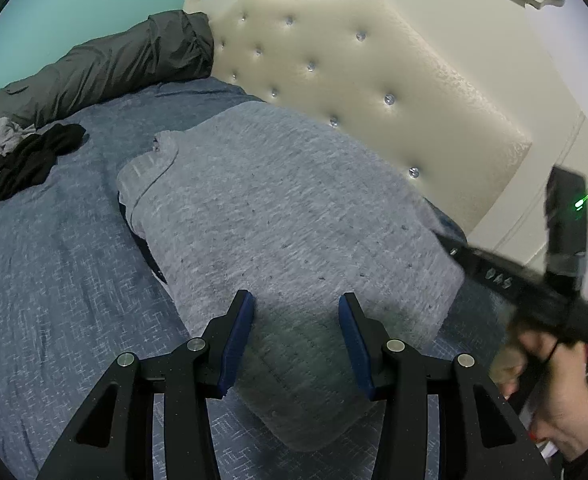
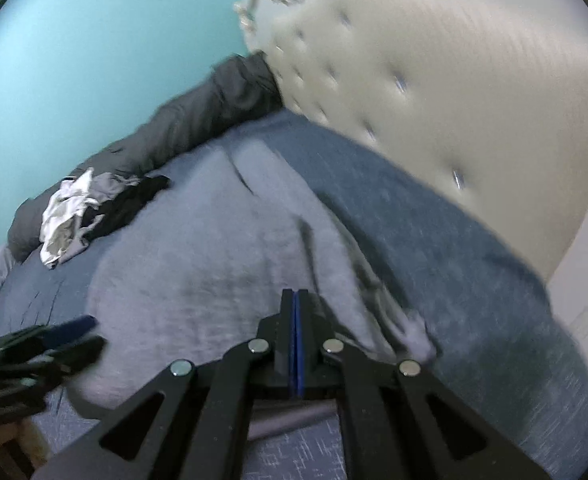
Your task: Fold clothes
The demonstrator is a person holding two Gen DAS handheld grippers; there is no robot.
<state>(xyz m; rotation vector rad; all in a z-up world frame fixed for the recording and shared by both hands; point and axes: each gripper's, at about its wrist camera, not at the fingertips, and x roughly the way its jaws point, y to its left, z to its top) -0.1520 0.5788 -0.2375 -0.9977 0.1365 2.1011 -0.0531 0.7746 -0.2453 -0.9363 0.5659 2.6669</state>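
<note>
A grey knit sweater (image 1: 286, 200) lies folded on the blue bedspread (image 1: 54, 260), its collar at the left. My left gripper (image 1: 296, 296) hovers over the sweater's near edge with its jaws apart, and the cloth lies flat beneath them. At the sweater's right edge, blurred, is my right gripper (image 1: 490, 268), held by a hand (image 1: 554, 368). In the right wrist view the right gripper (image 2: 295, 293) is shut, blue pads together, with nothing visible between them, low over the sweater (image 2: 198, 264). The left gripper (image 2: 58, 340) shows blurred at the lower left.
A loose pile of black, white and grey clothes (image 2: 94, 208) lies at the far left of the bed. A rolled dark grey duvet (image 1: 106, 64) runs along the teal wall. The cream tufted headboard (image 1: 354, 80) stands close behind the sweater.
</note>
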